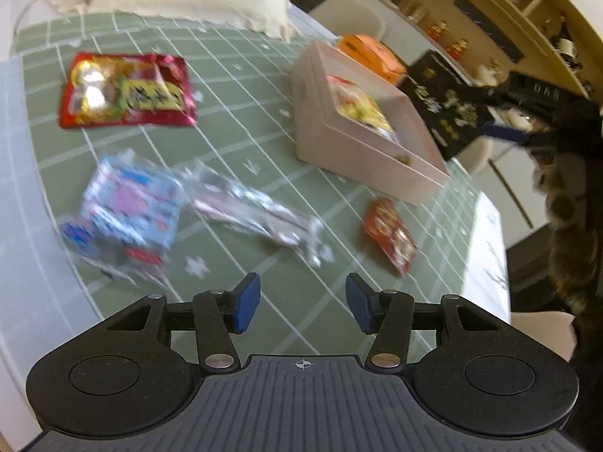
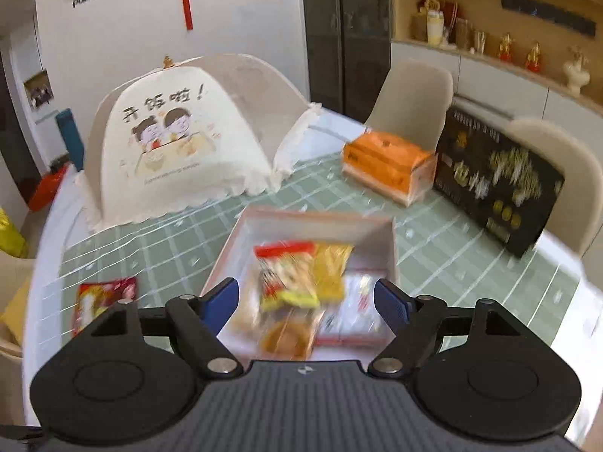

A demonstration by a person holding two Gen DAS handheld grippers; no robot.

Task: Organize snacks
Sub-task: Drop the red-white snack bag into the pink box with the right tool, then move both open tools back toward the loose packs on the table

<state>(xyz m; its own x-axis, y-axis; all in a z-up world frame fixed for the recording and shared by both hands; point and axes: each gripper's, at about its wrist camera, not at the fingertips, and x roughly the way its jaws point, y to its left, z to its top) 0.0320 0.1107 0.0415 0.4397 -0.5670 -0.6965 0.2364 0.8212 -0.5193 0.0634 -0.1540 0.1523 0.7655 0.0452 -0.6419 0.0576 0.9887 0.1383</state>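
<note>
A pink box (image 1: 361, 150) stands on the green checked tablecloth and holds several snack packets (image 2: 297, 282). In the left wrist view, loose snacks lie on the cloth: a red packet (image 1: 128, 92) at the far left, a blue packet (image 1: 128, 211), a silvery clear packet (image 1: 260, 214) and a small red packet (image 1: 392, 235) near the box. My left gripper (image 1: 302, 307) is open and empty above the cloth, short of these snacks. My right gripper (image 2: 306, 303) is open and empty over the pink box (image 2: 316, 226); it also shows at the right of the left wrist view (image 1: 527, 128).
A cream mesh food cover (image 2: 181, 143) stands at the back of the table. An orange tissue box (image 2: 388, 162) and a black gift box (image 2: 493, 184) stand at the back right. Beige chairs (image 2: 414, 94) ring the table. The red packet (image 2: 101, 301) lies left of the box.
</note>
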